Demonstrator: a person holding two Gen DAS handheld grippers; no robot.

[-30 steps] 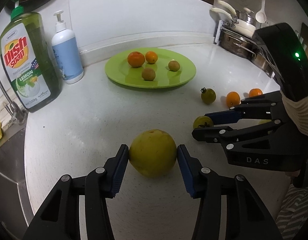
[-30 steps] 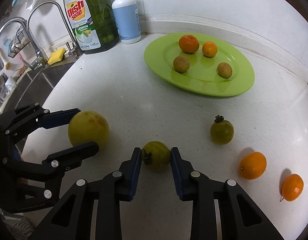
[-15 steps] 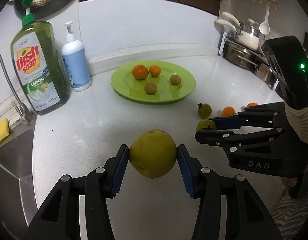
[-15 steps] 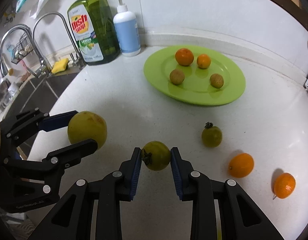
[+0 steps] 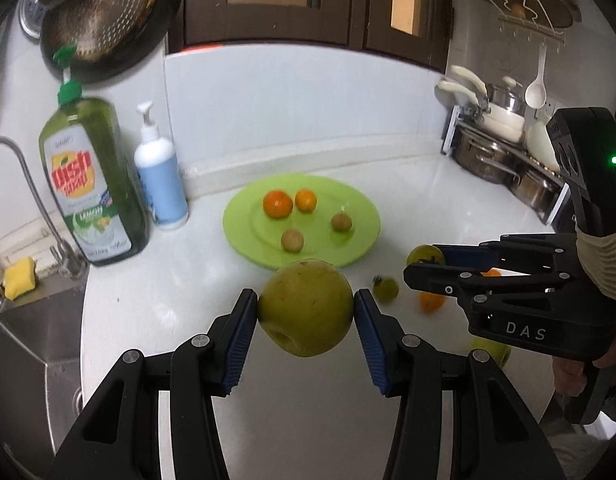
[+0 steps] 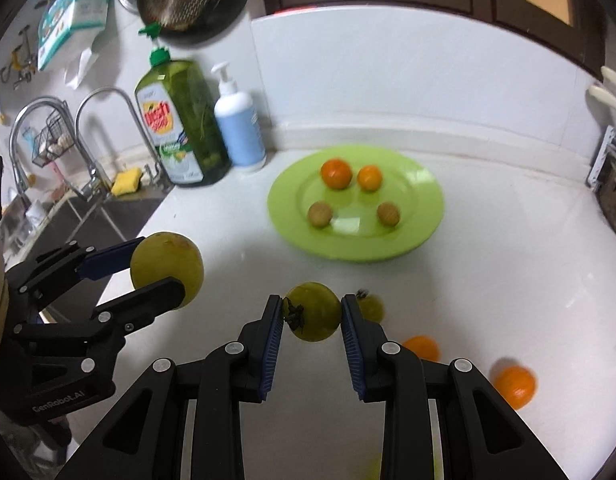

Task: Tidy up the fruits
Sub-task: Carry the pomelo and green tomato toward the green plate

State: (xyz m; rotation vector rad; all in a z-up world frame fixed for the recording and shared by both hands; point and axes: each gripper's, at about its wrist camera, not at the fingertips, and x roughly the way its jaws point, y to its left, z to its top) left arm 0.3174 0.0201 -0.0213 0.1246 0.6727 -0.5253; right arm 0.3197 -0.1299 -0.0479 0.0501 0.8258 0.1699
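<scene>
My left gripper [image 5: 306, 312] is shut on a large yellow-green fruit [image 5: 306, 312], held above the white counter; the same fruit [image 6: 166, 266] shows at the left of the right wrist view. My right gripper [image 6: 312, 318] is shut on a small green tomato [image 6: 312, 318], also lifted; it appears as a small green ball [image 5: 425, 256] in the left wrist view. Ahead lies a green plate [image 5: 360, 208] [image 6: 424, 196] with two oranges [image 6: 336, 174] and two small brown fruits [image 6: 320, 214]. On the counter rest another green tomato [image 5: 386, 289] [image 6: 370, 308] and two small oranges [image 6: 516, 386] [image 6: 422, 348].
A dish soap bottle [image 5: 90, 184] and a white-and-blue pump bottle [image 5: 160, 184] stand left of the plate by the wall. A sink with a tap [image 6: 104, 128] and a yellow sponge [image 5: 18, 278] lies at the left. Pots on a rack [image 5: 496, 148] stand at the back right. Another yellow-green fruit [image 5: 494, 352] lies under the right gripper.
Both grippers have risen from the counter, each carrying its fruit. The plate and loose fruits now sit lower and farther in both views.
</scene>
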